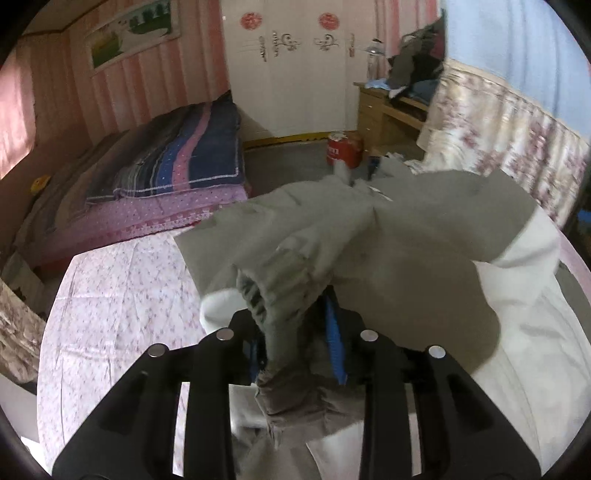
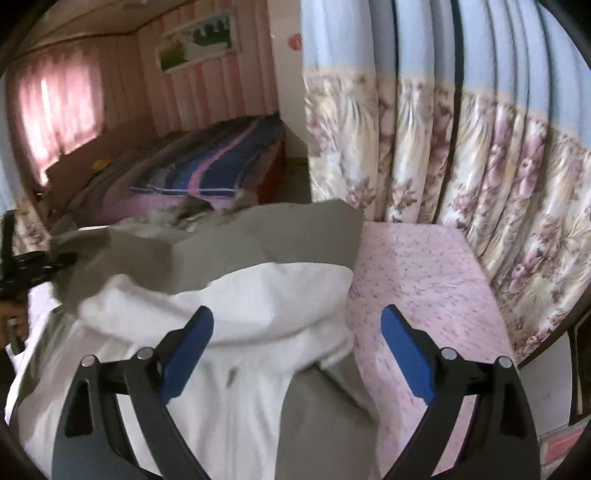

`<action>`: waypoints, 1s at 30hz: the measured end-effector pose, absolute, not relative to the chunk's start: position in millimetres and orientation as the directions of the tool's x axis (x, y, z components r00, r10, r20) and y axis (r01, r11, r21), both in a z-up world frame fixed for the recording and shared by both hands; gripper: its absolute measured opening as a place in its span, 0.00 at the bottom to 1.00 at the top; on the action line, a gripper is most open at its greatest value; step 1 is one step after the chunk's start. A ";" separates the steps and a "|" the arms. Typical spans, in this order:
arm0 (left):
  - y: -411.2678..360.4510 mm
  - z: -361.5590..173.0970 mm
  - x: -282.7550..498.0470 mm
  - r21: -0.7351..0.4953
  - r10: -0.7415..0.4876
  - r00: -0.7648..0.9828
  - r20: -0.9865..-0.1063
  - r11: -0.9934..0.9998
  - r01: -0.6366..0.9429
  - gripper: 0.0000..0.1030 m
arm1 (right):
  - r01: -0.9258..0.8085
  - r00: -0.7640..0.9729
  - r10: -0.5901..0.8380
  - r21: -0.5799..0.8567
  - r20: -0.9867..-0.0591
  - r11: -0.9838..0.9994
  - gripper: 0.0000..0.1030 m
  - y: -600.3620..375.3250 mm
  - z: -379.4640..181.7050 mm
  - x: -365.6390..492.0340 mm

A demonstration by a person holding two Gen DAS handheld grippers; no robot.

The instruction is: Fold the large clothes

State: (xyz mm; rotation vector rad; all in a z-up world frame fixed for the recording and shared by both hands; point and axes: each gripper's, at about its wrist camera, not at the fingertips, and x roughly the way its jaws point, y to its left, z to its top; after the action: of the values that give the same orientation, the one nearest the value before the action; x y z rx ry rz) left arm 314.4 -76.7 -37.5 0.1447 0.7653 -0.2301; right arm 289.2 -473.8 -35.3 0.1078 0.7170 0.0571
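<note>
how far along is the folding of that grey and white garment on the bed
Early. No finished fold shows: the grey and white garment lies bunched on the floral bedsheet. In hand: left gripper pinches a gathered grey edge. Right gripper hovers open, empty. Left: spreading flat, folding.

— What's in the room?
— A bed [image 1: 155,206] with a striped quilt [image 1: 177,162] by the pink wall, a picture [image 1: 133,33] above it.
— And farther back?
— A white wardrobe [image 1: 291,66], a red can [image 1: 341,149] on the floor, a desk [image 1: 388,110] piled with clothes [image 1: 417,62].
— On the right?
— Floral curtains [image 2: 461,155] beside a pink sheet [image 2: 413,280].
</note>
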 end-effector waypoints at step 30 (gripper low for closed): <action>-51.0 -72.4 337.1 0.185 0.076 0.681 -0.729 0.979 0.088 0.88 | 0.058 0.728 0.015 0.083 -0.685 0.995 0.51 -471.3 -61.2 298.2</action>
State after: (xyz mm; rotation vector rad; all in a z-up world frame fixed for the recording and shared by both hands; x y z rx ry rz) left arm 337.1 -51.0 -72.3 0.2120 0.8239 -0.0069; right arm 298.2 -471.3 -61.2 0.1007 0.7548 -0.0235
